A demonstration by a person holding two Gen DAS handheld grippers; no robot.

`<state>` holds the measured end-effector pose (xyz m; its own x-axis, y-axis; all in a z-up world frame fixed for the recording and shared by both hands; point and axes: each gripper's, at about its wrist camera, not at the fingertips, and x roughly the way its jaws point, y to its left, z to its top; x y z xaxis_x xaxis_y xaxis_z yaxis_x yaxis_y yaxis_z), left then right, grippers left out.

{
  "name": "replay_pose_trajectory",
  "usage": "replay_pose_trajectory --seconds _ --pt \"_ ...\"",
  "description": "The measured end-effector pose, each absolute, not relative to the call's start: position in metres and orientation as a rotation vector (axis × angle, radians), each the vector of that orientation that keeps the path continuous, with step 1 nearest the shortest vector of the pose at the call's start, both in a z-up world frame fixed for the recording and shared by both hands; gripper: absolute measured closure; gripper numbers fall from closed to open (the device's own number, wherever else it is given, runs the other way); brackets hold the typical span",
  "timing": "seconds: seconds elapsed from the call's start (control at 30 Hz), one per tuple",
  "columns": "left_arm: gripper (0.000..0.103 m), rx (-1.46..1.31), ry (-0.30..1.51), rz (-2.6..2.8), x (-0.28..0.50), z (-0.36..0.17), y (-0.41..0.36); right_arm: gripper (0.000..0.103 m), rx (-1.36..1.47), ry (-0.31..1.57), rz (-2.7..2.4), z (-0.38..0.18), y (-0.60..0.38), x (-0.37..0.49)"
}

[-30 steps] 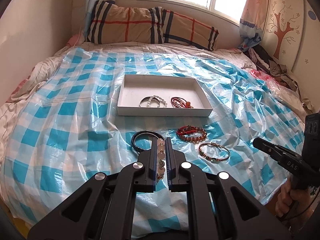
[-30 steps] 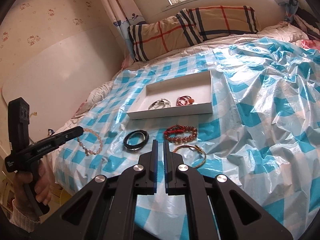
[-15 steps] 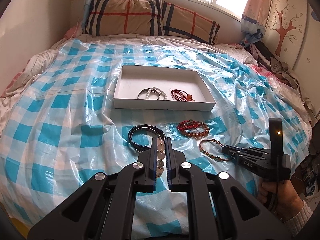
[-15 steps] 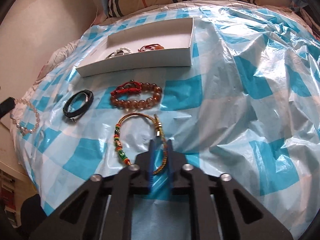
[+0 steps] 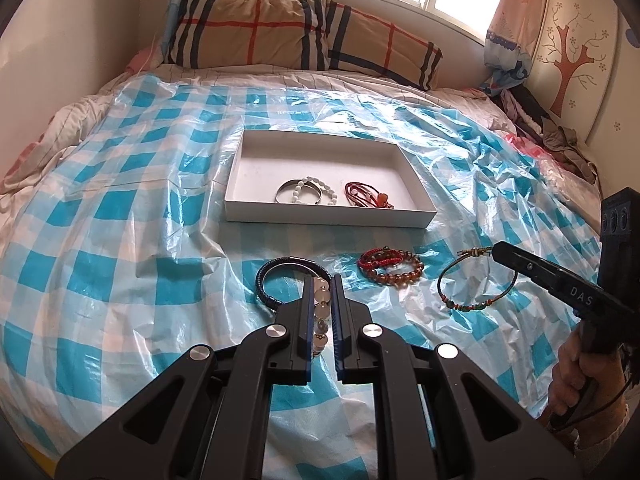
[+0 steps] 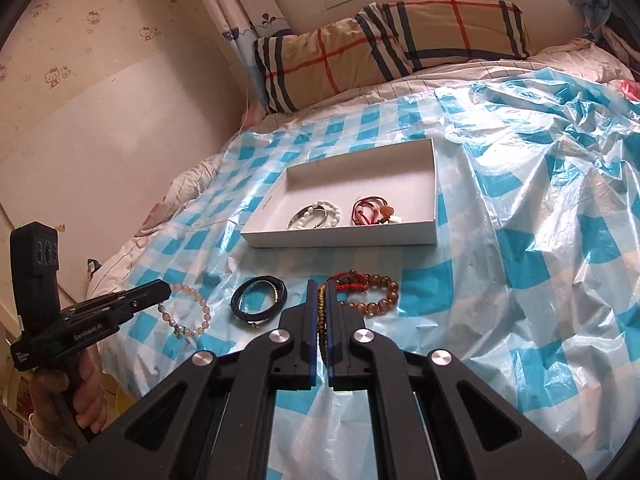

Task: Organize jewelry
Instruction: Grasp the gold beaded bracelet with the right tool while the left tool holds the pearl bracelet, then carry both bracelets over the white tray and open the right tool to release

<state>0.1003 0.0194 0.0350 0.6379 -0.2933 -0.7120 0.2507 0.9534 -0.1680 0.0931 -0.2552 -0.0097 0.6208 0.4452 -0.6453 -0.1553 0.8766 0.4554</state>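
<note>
— What colours lie on the bed?
— A blue-and-white checked plastic sheet, a white tray, a black bracelet.
— And far back?
— A tan pillow with red and navy plaid.

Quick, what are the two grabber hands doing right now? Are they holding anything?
Left gripper: shut on the pale bead bracelet.
Right gripper: shut on the thin woven bracelet.

Matte black grippers with silver screws, blue-edged fingers, white "DAS" lettering, pale cuffs.
</note>
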Motion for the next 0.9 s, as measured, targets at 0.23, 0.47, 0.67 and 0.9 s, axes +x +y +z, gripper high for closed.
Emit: replay_pose_trajectory --seconds 0.23,0.47,0.67,0.9 --pt "0.096 -0.033 0.809 -0.322 0.114 0.035 0.005 0.099 0.390 0.802 0.378 -0.004 -0.251 0.110" --pt "0.096 -0.012 0.792 -0.342 0.134 0.036 -0.012 0.099 0.387 0.764 0.399 0.001 -0.244 0.134" --pt "0.096 0.005 0.771 -0.356 0.159 0.037 -0.025 0.099 0.381 0.728 0.414 0.005 -0.240 0.160" --pt "0.096 0.010 0.745 -0.361 0.198 0.042 -0.037 0.099 0.374 0.692 0.411 0.005 -0.239 0.193"
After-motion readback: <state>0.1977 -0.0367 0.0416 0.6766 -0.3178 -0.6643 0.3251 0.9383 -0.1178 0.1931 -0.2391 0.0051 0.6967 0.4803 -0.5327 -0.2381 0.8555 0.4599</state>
